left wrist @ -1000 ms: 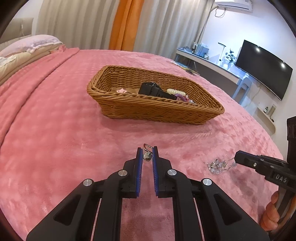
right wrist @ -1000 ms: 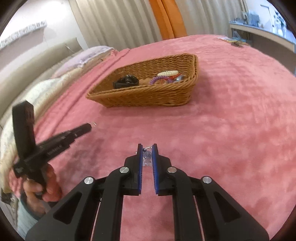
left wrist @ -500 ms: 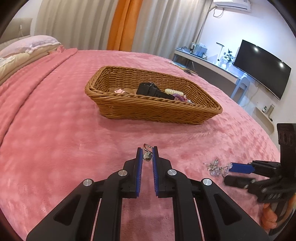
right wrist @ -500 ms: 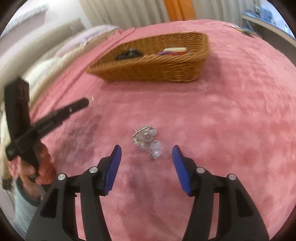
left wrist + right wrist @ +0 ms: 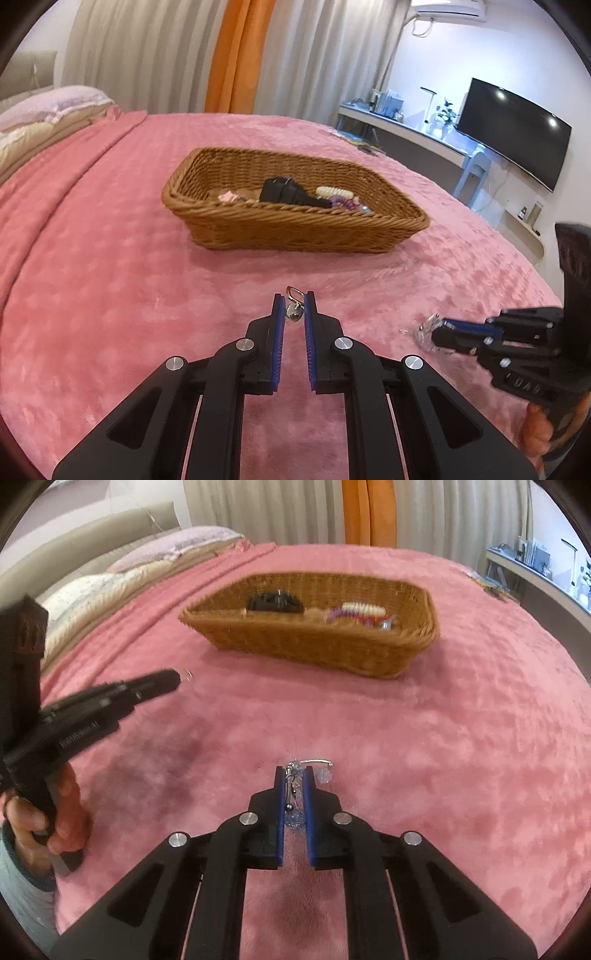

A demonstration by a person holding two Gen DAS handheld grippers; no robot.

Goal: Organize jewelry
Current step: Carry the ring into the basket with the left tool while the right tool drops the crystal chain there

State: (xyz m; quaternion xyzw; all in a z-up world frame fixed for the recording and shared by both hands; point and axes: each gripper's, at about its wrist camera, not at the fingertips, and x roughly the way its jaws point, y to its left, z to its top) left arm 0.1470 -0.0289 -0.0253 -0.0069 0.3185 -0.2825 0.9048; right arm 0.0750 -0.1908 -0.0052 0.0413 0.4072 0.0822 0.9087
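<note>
My left gripper (image 5: 294, 297) is shut on a small silver earring (image 5: 294, 313) whose wire hook sticks out past the tips. It hovers over the pink blanket (image 5: 110, 295), in front of the wicker basket (image 5: 295, 230). In the right wrist view the left gripper (image 5: 176, 679) comes in from the left. My right gripper (image 5: 294, 773) is low over the blanket with its jaws closing. Its pads press on a clear crystal earring (image 5: 295, 775), and a bead (image 5: 324, 776) hangs out to the right. In the left wrist view the right gripper (image 5: 437, 332) holds that crystal earring (image 5: 424, 328) at its tip.
The basket (image 5: 314, 642) holds a black item (image 5: 275, 602), a white bead bracelet (image 5: 364, 609) and a purple coil tie (image 5: 341, 201). Pillows (image 5: 110, 579) lie at the far left. A desk and a TV (image 5: 513, 129) stand beyond the bed's right edge. A hand (image 5: 62, 812) grips the left tool.
Half a second ago my right gripper stood open over the crystal earring lying on the blanket; now it has shut on it again. My left gripper still holds its silver earring.
</note>
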